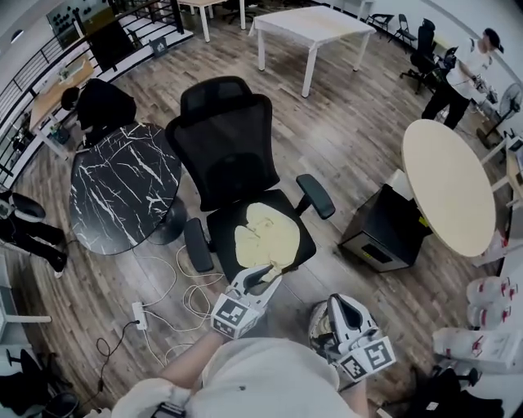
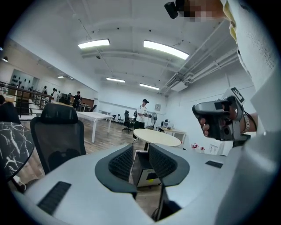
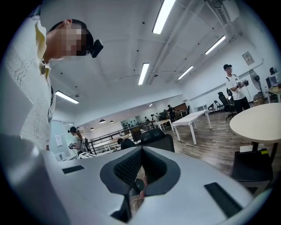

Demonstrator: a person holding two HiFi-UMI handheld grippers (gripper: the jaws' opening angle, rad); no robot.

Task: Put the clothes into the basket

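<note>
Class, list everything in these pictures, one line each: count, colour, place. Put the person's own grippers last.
office chair: one, black, middle of the floor
cloth: one, pale yellow, on the chair's seat
marble table: one, black, left of the chair
round table: one, beige, right of the chair
box: one, black, on the floor beside the round table
long table: one, white, far end
power strip: one, white, floor, lower left
standing person: one, white top, far right
seated person: one, black clothes, behind the marble table
left gripper: one, white, jaws apart and empty, near the cloth
right gripper: one, white, jaws together, low right
</note>
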